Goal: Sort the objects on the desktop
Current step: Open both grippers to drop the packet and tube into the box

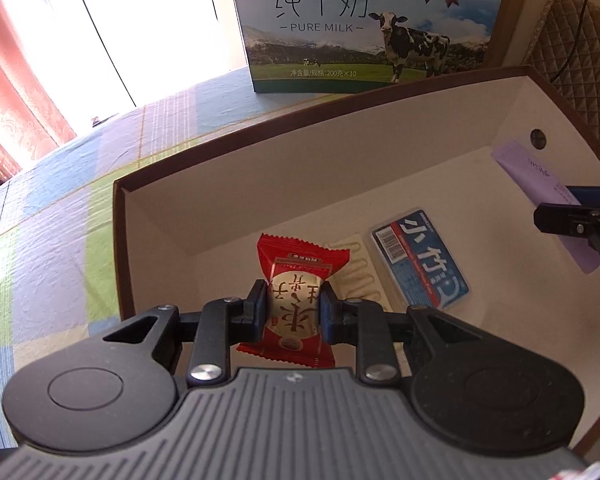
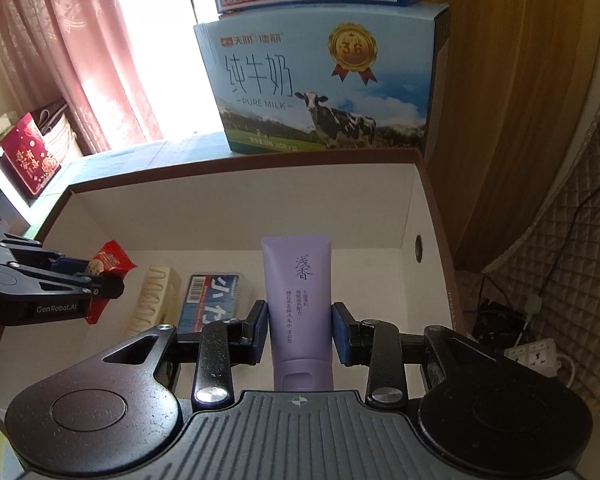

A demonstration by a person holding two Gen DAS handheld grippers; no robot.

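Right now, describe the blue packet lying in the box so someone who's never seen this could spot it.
Find the big open box, brown outside and white inside, in front of the milk carton. On its floor lies a flat blue packet beside a cream ridged item. It alone shows large white characters and a barcode.

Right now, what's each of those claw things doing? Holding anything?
Left gripper: shut on the red candy packet, over the box.
Right gripper: shut on the purple tube, over the same box.

A home room: pink curtains, stacked milk cartons, patchwork-clothed table, quilted furniture cover.
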